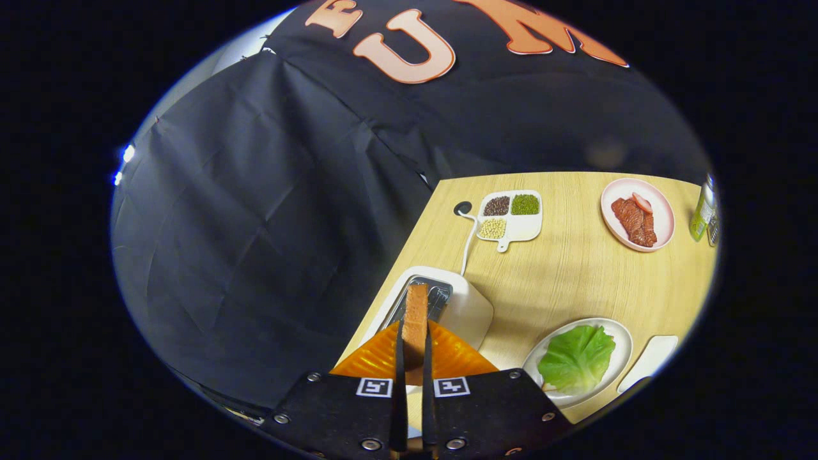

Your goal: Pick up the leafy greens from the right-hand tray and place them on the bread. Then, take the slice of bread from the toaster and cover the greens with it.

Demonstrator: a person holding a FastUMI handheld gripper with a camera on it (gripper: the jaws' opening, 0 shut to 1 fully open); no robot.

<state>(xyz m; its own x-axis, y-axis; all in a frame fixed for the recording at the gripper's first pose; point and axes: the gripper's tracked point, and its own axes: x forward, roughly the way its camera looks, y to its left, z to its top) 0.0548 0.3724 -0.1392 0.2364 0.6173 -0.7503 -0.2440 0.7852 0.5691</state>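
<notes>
Gripper view: my hand-held gripper (414,358) clenched on the bread slice (416,322), edge-on between both fingers, above the toaster (447,310). Leafy greens (577,358) on the plate (623,358) to the right, table (575,275) beyond.

Even, fairly bright light falls on the wooden table (575,275), with only soft shadows beside the toaster (447,306). The black cloth wall (255,223) stays dim, its folds faintly lit. Small blue-white glare spots (124,160) burn at the far edge. Fisheye bending curves everything outward, and the bottle (703,211) there looks smeared, perhaps out of focus.
</notes>
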